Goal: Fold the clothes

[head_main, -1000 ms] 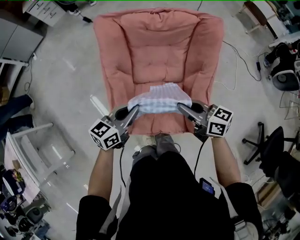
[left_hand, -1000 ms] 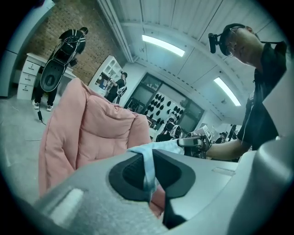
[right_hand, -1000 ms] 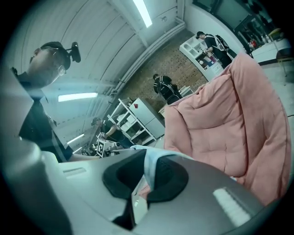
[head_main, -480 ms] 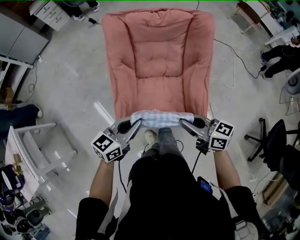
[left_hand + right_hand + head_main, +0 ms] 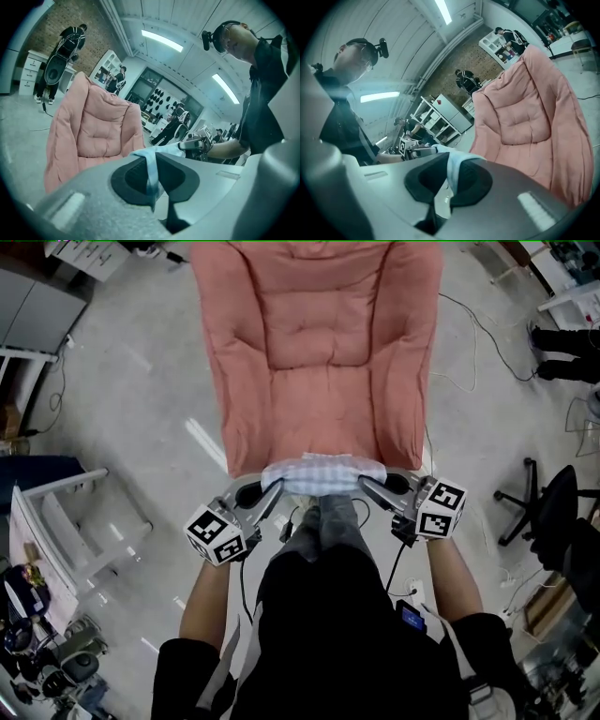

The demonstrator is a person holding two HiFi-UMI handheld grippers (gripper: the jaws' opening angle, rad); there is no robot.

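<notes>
Two grippers are sharing the load here. The left gripper (image 5: pixel 274 487) is pinching one end of the pale checked cloth (image 5: pixel 323 472), its jaws closed right down on the fabric. The right gripper (image 5: pixel 365 485) is doing the same at the other end. The cloth is hanging in the air between them as a narrow, already doubled band. It is riding level with the front edge of the pink chair (image 5: pixel 319 343) and is not lying on the seat.

Judging by this, the fold is partly made and the person is carrying the bundle, so the step in hand looks like the lift between one fold and the next. The next move is probably calling for both ends to be kept level and taut while the cloth is being laid down again or swung over for another fold. Letting one end go early would be risking the layers sliding apart.

Compared with a second ago, the cloth is sitting nearer the person. Then it was bulging loosely over the front part of the seat; half a second ago it was reaching the front edge. Now it is hanging at or just past that edge, pulled flatter. Both grips are staying unchanged.
</notes>
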